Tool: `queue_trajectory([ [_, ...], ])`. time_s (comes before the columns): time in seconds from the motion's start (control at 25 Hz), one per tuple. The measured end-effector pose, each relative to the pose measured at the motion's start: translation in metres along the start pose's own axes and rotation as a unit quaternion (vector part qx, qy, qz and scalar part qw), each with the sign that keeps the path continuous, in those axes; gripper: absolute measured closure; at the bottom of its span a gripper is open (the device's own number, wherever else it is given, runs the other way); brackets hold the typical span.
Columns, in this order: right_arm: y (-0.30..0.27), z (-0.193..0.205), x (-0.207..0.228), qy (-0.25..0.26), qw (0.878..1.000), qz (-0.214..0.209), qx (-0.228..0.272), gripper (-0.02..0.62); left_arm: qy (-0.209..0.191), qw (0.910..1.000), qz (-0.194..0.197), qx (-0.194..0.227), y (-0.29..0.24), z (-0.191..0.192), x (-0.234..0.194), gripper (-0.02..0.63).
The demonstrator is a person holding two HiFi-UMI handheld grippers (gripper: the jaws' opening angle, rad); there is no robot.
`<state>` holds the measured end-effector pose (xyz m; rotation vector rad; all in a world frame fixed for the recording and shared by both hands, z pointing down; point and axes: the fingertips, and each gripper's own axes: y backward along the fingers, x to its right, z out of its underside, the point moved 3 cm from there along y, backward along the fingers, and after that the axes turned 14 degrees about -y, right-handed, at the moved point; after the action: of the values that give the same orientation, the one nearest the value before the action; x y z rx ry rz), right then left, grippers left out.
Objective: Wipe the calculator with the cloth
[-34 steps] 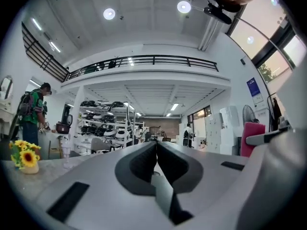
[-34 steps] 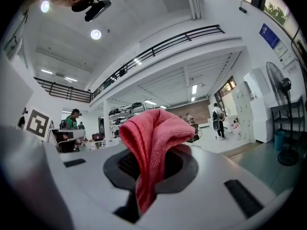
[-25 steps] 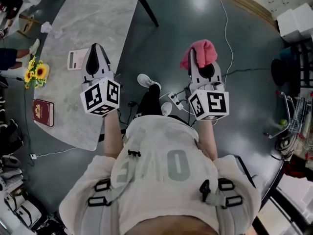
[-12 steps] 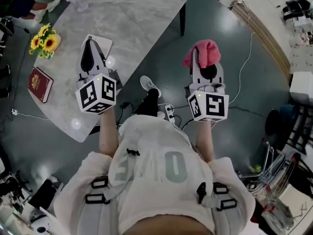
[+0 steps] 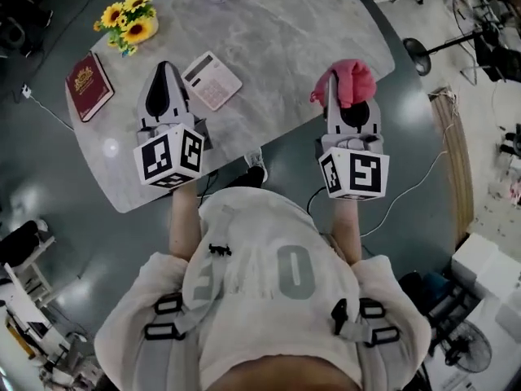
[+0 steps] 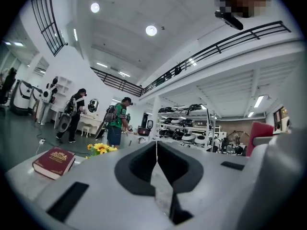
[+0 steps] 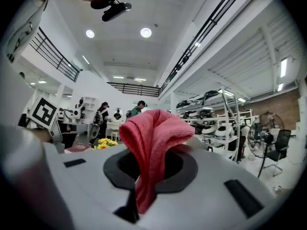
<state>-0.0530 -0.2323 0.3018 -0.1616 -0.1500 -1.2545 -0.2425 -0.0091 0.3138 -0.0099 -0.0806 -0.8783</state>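
A white calculator (image 5: 212, 80) lies flat on the grey marble table (image 5: 285, 31), just right of my left gripper (image 5: 165, 70), which is shut with nothing in it. The jaws meet in a thin line in the left gripper view (image 6: 156, 150). My right gripper (image 5: 332, 80) hovers over the table's right edge, shut on a pink cloth (image 5: 352, 81). The cloth (image 7: 152, 143) bunches up out of the jaws in the right gripper view, with my right gripper (image 7: 146, 176) closed below it. Both grippers point level.
A dark red book (image 5: 89, 85) and a bunch of sunflowers (image 5: 129, 19) sit on the table's left part; the book (image 6: 53, 161) and the flowers (image 6: 101, 149) show in the left gripper view too. People stand far off by shelves. Cables and a fan stand lie on the dark floor to the right.
The person has turned toward the table: both grippers swung round, the right one with the cloth from over the floor to the table's edge. The calculator now lies beside the left gripper.
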Motion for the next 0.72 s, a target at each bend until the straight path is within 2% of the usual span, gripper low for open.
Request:
queue_trajectory([
  [0.24,-0.065,0.018,-0.049,-0.016,0.994,-0.099,-0.047,0.540,0.039,0.9981,-0.046,0.004,0.000,0.002,-0.036,0.583],
  [0.4,-0.083,0.024,-0.081,0.003,0.986,-0.152,-0.065,0.540,0.049,0.9947,-0.090,0.001,0.013,0.008,-0.057,0.583],
  [0.72,-0.117,0.019,-0.095,0.011,0.979,-0.199,-0.046,0.540,0.009,0.9901,-0.140,0.004,0.025,0.002,-0.068,0.583],
])
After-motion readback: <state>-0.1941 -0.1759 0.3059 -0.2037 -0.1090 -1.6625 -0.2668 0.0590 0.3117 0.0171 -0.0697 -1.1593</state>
